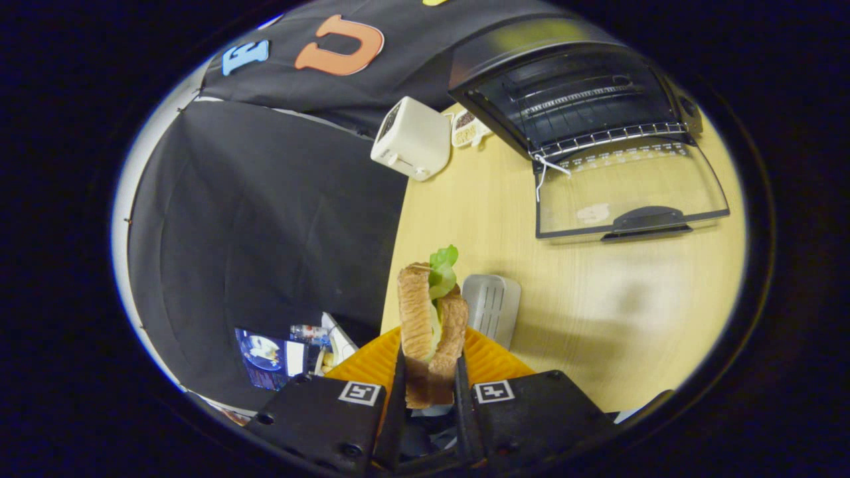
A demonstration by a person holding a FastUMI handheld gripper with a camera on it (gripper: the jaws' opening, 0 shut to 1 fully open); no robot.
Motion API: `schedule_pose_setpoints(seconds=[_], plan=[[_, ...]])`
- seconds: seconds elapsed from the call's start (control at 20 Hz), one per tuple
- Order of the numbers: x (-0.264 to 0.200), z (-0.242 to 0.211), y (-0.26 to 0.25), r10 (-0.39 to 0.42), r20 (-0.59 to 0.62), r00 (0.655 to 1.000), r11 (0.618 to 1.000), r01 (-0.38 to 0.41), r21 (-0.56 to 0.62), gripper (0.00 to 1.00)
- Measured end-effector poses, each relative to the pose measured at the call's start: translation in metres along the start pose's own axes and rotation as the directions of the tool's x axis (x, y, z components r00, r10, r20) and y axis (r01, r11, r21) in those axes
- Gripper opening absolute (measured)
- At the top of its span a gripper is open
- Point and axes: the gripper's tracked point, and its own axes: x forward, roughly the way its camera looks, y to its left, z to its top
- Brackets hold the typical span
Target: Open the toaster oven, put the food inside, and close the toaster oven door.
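Note:
My gripper (430, 372) is shut on a sandwich (428, 318), two slices of brown bread with green lettuce poking out at the top, held upright between both fingers. It hangs over an orange ribbed tray (488, 362) near the table's edge. Well beyond the fingers stands the black toaster oven (571, 93) with its glass door (624, 192) folded down flat toward me. Its wire rack (607, 136) shows at the mouth, and the inside looks bare.
A white pop-up toaster (412, 138) stands at the table's corner beside the oven, with a small dish (467, 128) behind it. A grey slotted lid or tray (491, 307) lies just past the orange tray. The light wooden table (597, 299) spreads between sandwich and oven.

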Motion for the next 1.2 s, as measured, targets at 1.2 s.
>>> schedule_pose_setpoints(seconds=[1.2], plan=[[-0.049,0.209,-0.148,-0.044,0.602,0.797,0.897,-0.234,0.375,0.37]])
